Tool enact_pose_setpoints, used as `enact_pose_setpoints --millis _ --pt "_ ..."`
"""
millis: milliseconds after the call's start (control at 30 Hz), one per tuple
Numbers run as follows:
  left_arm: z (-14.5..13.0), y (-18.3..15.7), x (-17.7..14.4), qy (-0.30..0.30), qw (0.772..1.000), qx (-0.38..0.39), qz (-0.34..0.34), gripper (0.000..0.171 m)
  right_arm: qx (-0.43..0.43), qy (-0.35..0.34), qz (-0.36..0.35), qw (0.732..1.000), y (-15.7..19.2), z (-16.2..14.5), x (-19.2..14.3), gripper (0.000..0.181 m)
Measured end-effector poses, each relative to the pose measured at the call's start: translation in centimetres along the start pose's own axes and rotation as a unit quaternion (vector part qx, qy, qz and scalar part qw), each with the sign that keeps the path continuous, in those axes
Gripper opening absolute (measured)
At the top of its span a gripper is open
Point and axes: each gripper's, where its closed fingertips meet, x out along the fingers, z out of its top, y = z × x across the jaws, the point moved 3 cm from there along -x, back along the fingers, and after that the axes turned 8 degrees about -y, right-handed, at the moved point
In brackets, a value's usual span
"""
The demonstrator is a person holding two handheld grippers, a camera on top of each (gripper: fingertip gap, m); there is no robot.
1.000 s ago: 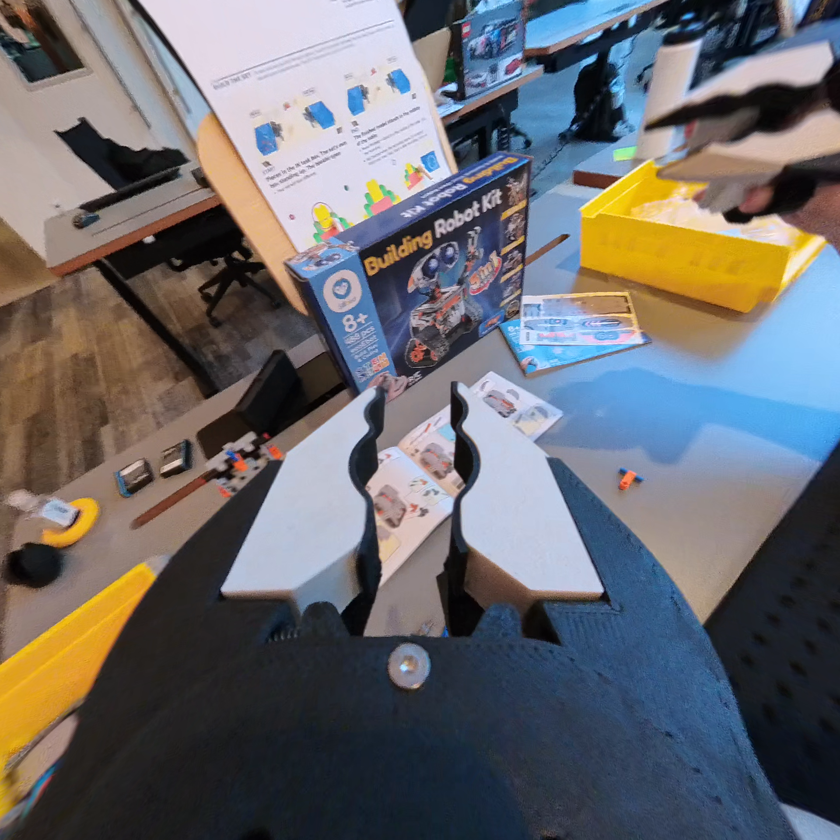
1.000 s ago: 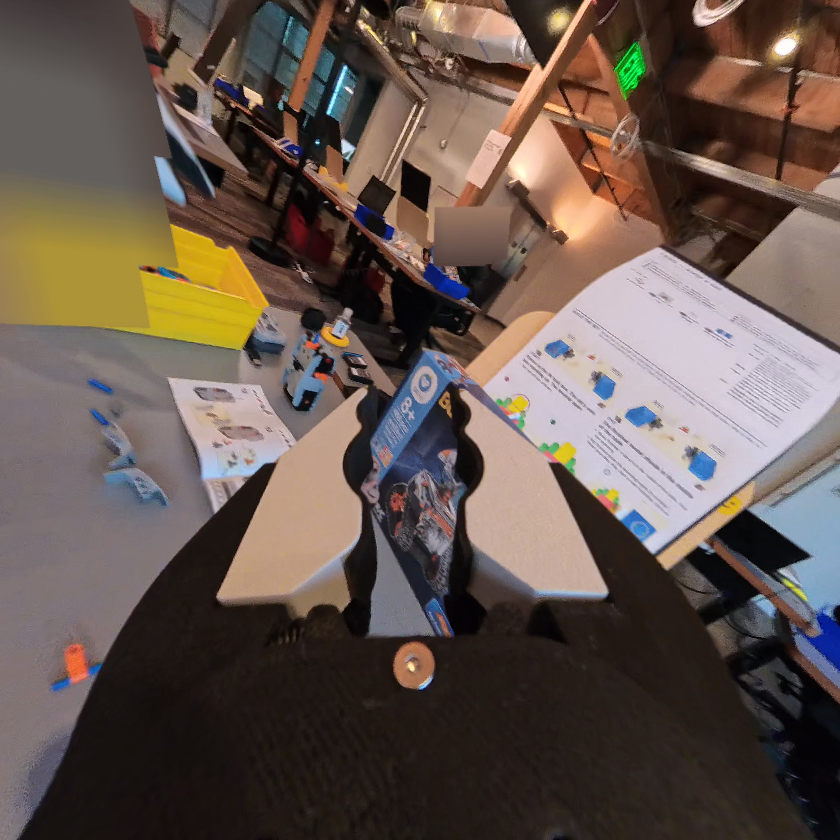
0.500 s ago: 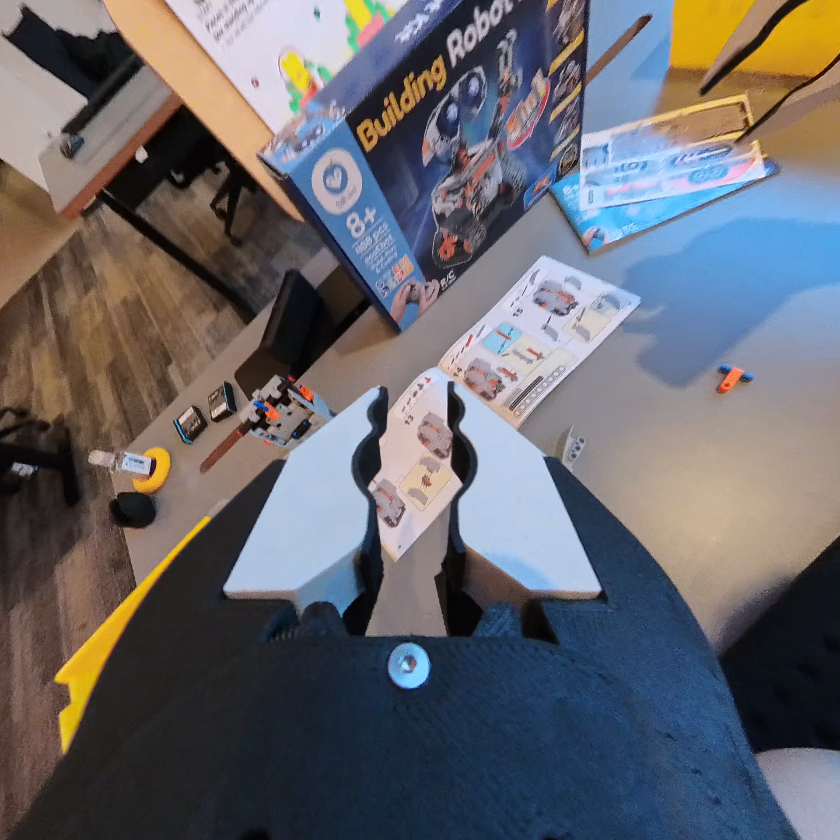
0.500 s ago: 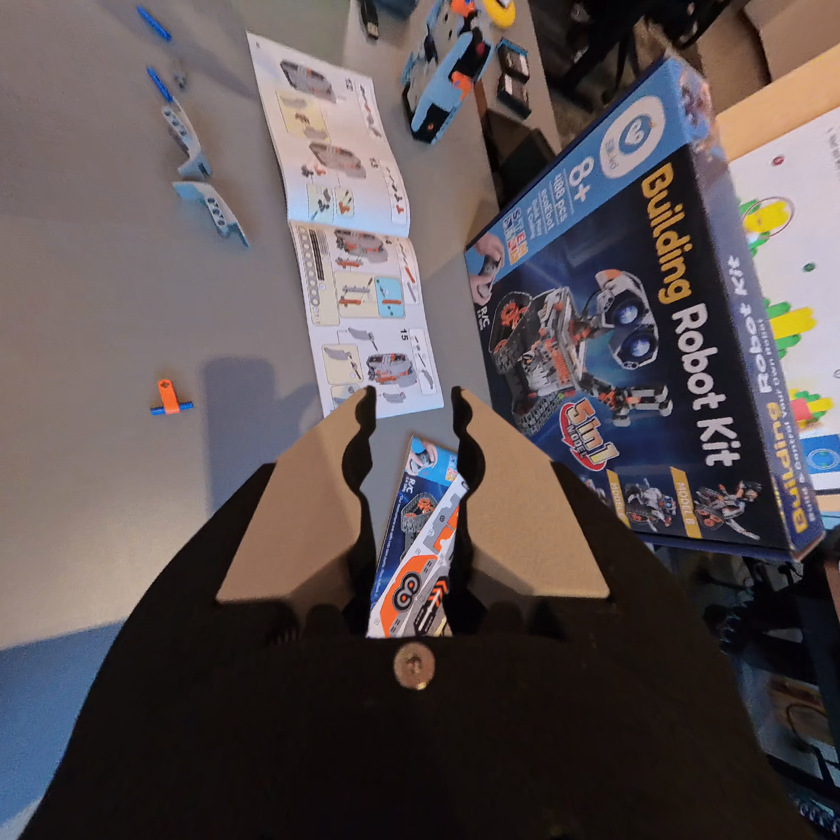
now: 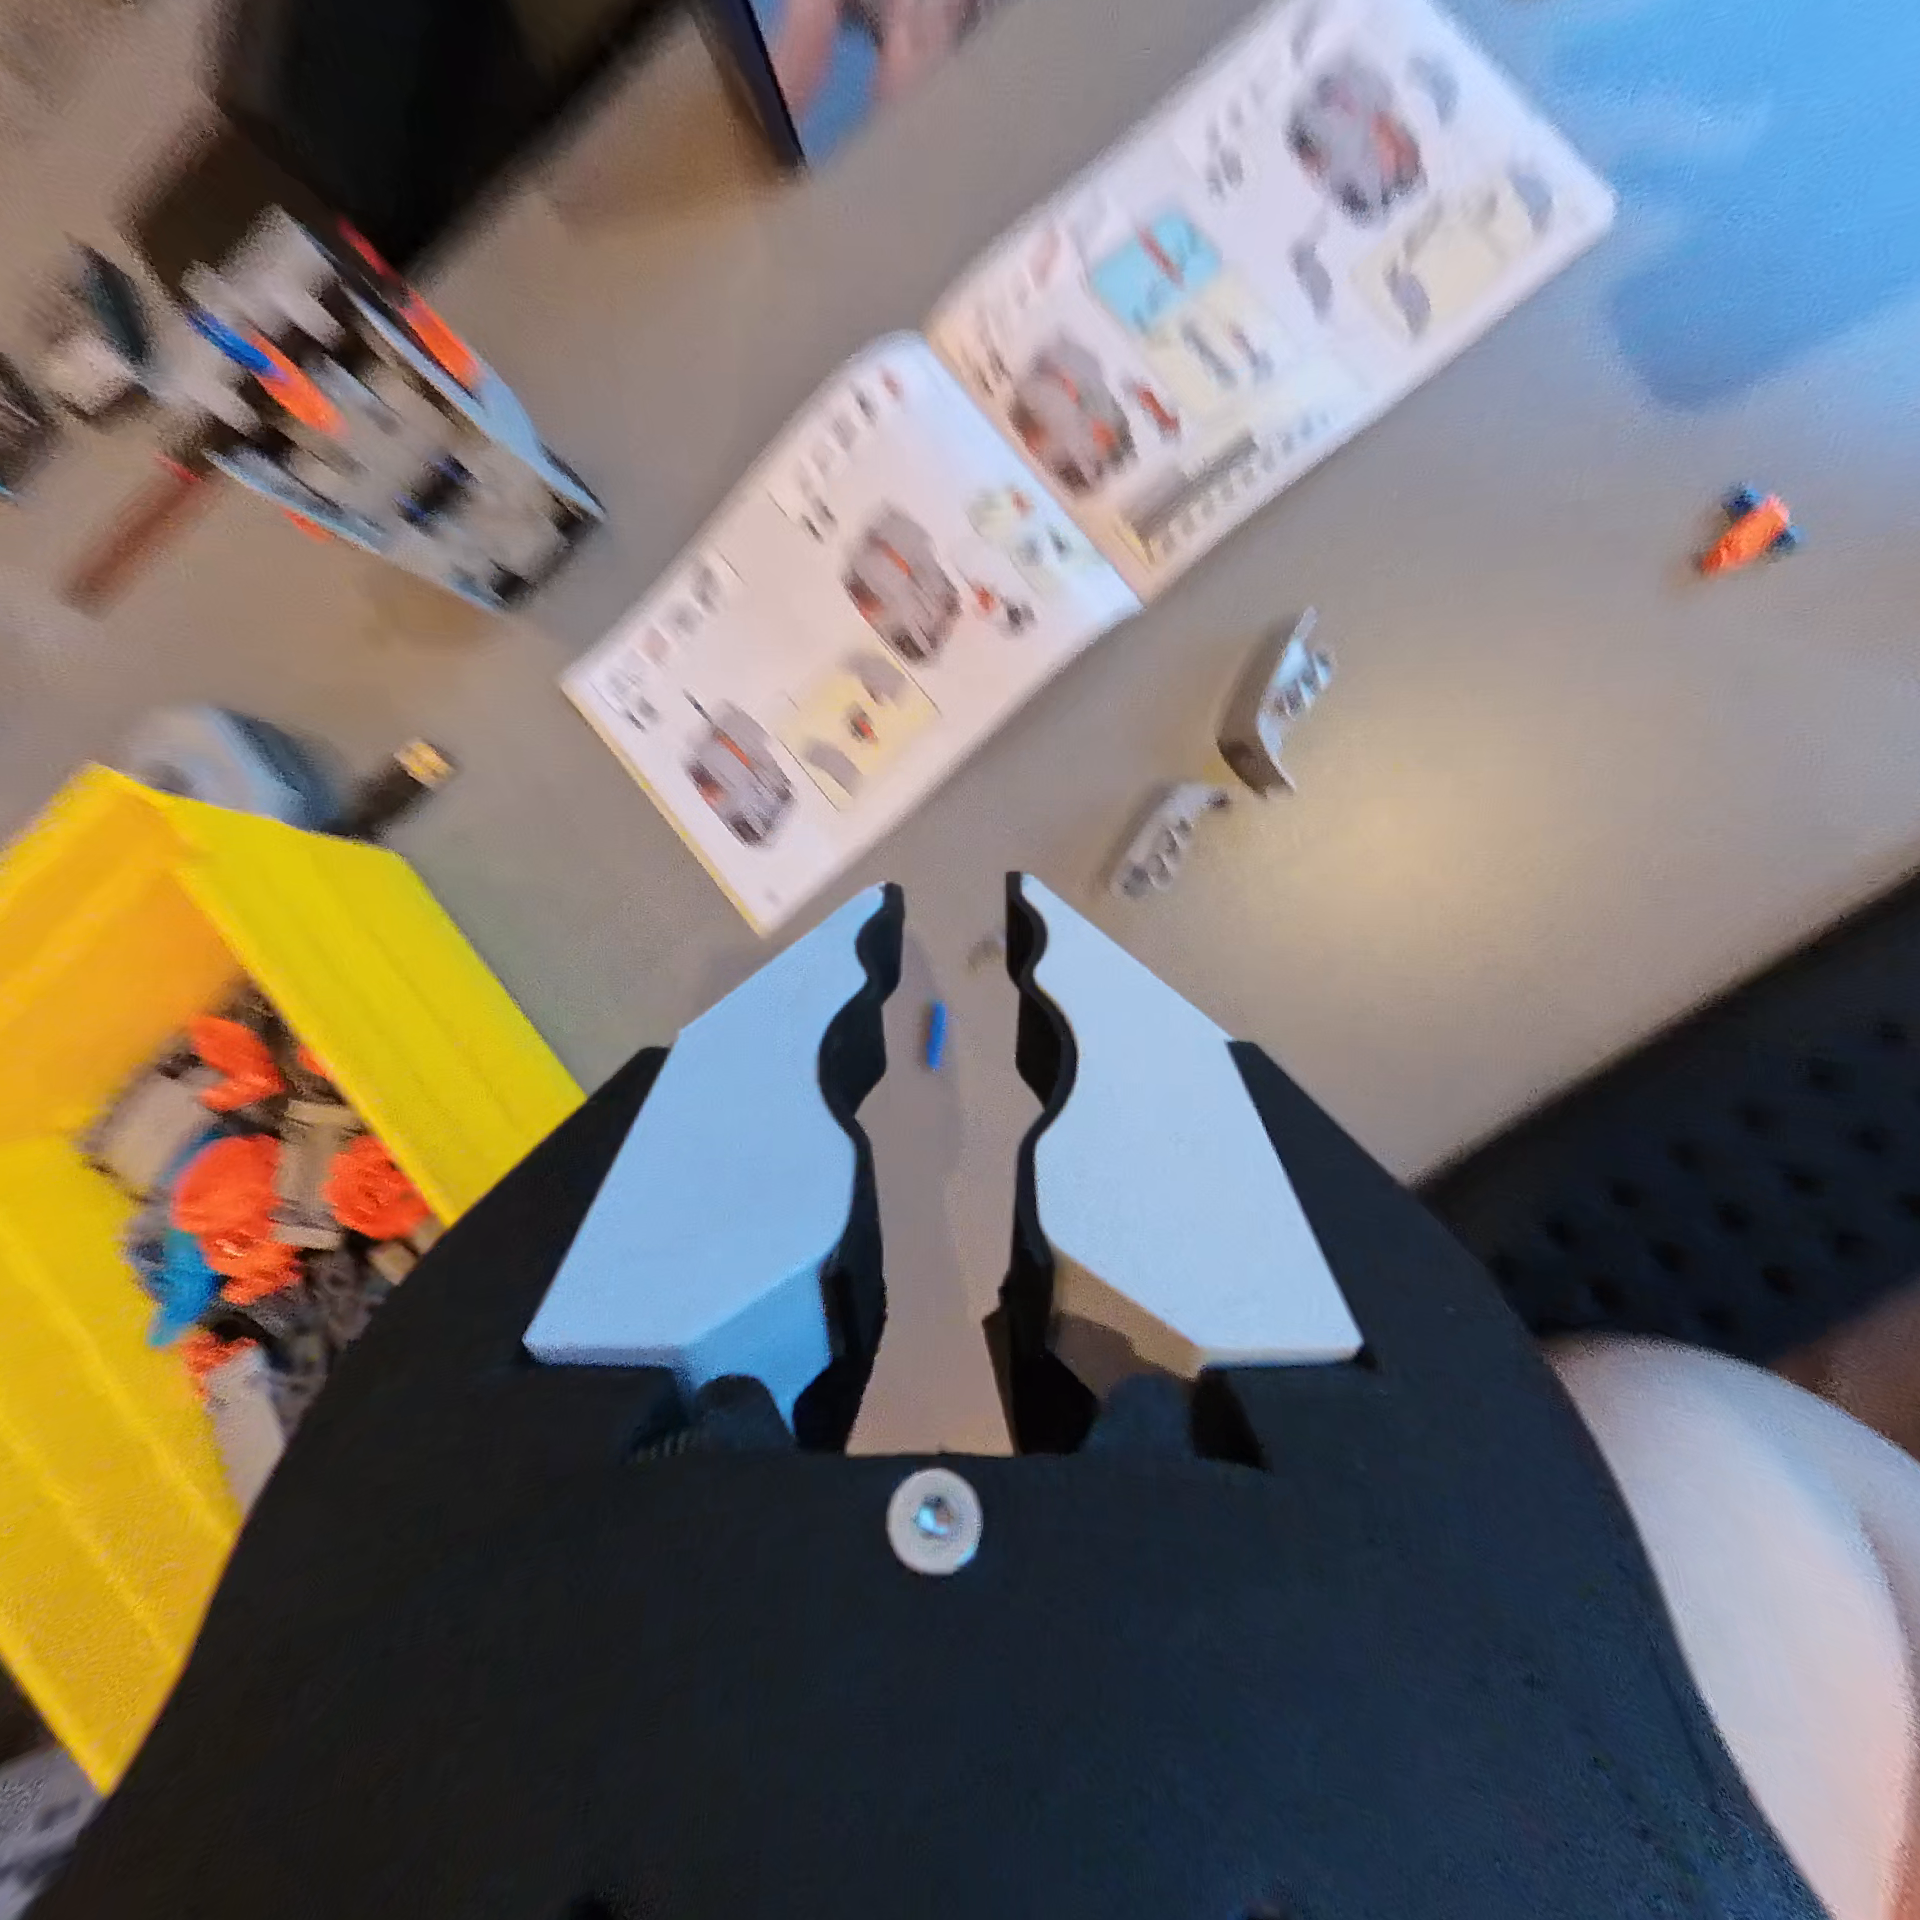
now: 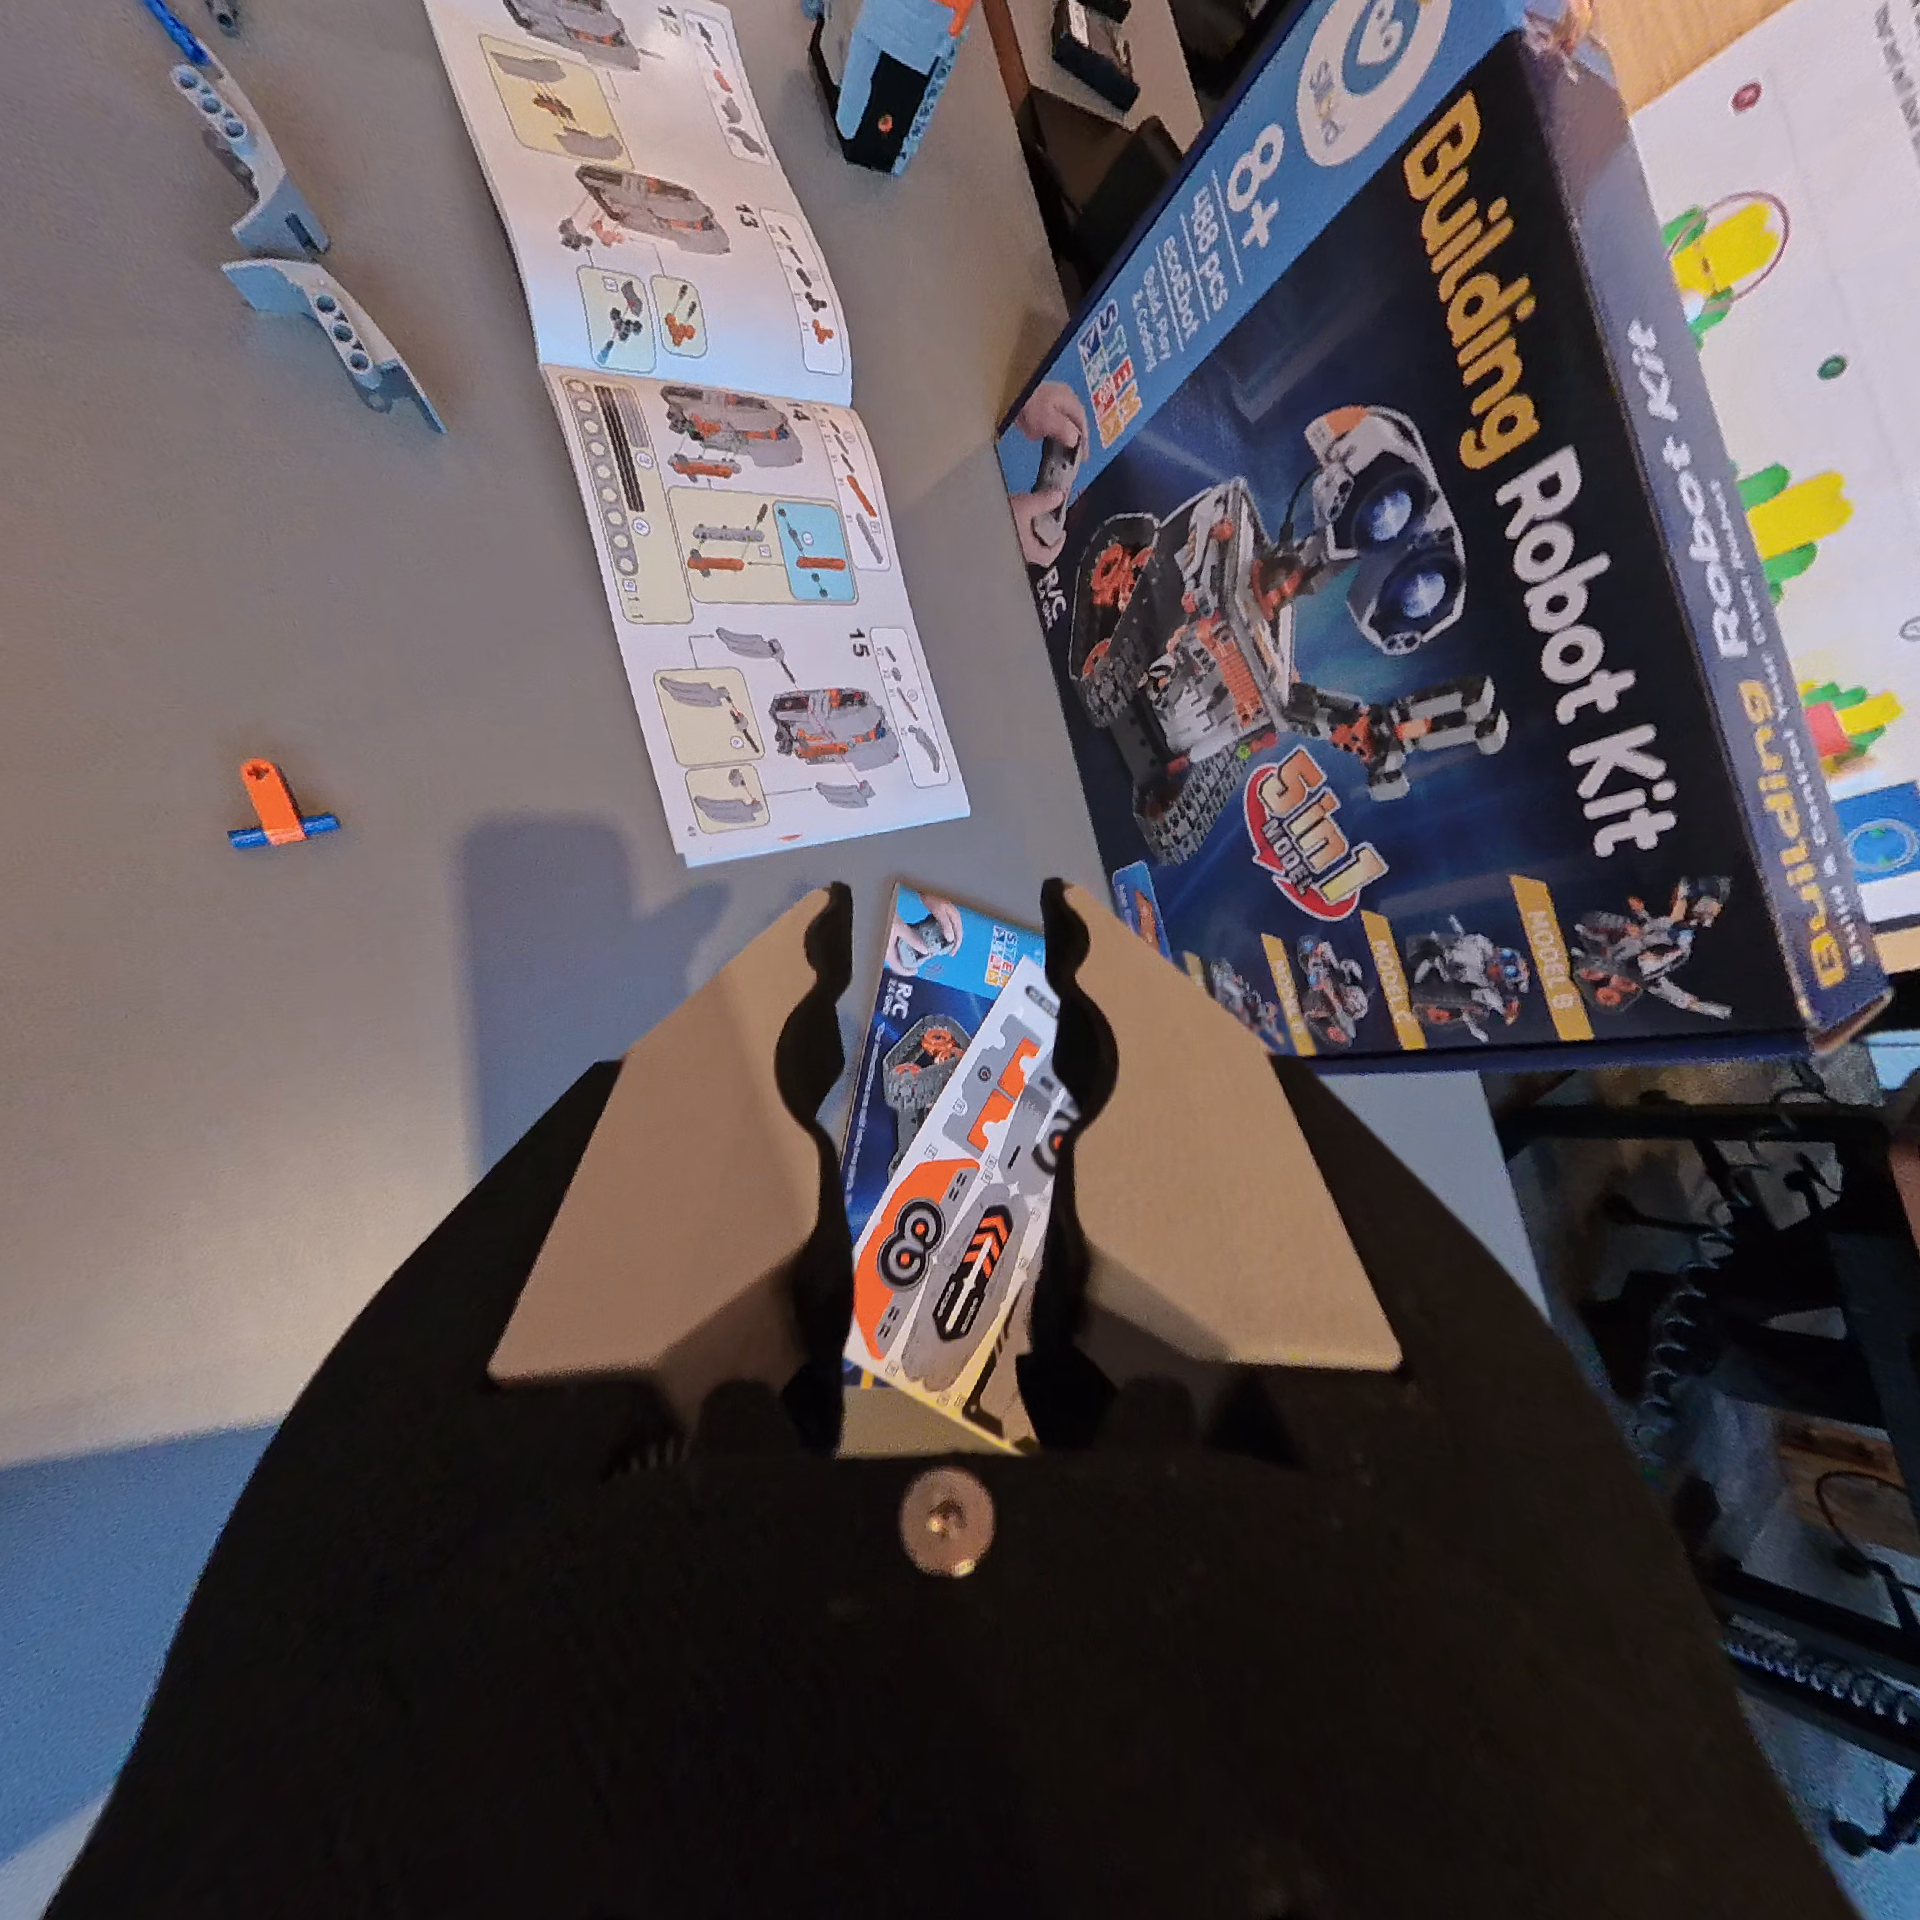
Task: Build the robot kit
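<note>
My left gripper point(image 5: 954, 896) is open and empty above the grey table point(image 5: 1455, 935), over a small blue pin point(image 5: 936, 1035) and a tiny grey piece point(image 5: 982, 951). Two pale curved beams point(image 5: 1273, 707) lie just right of it, and the open instruction booklet point(image 5: 1039, 499) lies ahead. My right gripper point(image 6: 945, 899) is open and empty above a sticker sheet point(image 6: 951, 1226) that lies on a blue leaflet point(image 6: 935, 966). The booklet also shows in the right wrist view point(image 6: 717, 436), with the curved beams point(image 6: 312, 301) and an orange-and-blue connector point(image 6: 272, 805) to its left.
A dark blue kit box point(image 6: 1455, 582) stands tilted at the table's far edge. A yellow bin point(image 5: 156, 1091) of orange and blue parts sits at the left. A part-built model point(image 5: 364, 416) stands behind the booklet. The orange connector point(image 5: 1745, 530) lies far right. A black perforated surface point(image 5: 1714, 1164) borders the near edge. To the tiny grey piece point(image 5: 982, 951): left tips about 15 cm, right tips about 40 cm.
Both views have tipped down from the room to the table. The left gripper has swung toward the yellow bin and the small blue pin; the right has drawn closer over the sticker sheet.
</note>
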Motion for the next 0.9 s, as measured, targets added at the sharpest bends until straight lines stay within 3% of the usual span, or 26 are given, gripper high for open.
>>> enact_pose_setpoints --millis 100,233,300,433,533,900 --pt "-2.8 -0.9 1.4 0.088 0.993 -0.055 -0.056 0.008 0.020 0.023 0.019 0.999 0.4 -1.3 -0.1 0.035" --pt "-5.4 -1.2 2.4 0.169 0.970 -0.148 -0.093 0.002 0.085 0.114 0.115 0.983 3.3 -4.5 -0.2 0.019" --pt "-6.0 -0.8 2.6 0.182 0.962 -0.181 -0.093 0.001 0.123 0.185 0.172 0.960 5.3 -6.5 -0.7 0.000" --pt "-7.0 -0.5 2.8 0.195 0.954 -0.207 -0.098 0.000 0.226 0.292 0.292 0.882 9.8 -9.0 -1.5 0.000" --pt "-7.6 -1.0 2.8 0.210 0.951 -0.197 -0.114 0.000 0.264 0.343 0.310 0.846 10.7 -10.2 -1.4 0.000" --pt "-7.8 -2.0 2.6 0.224 0.949 -0.173 -0.137 0.000 0.275 0.348 0.314 0.839 10.9 -10.3 -1.5 0.000"
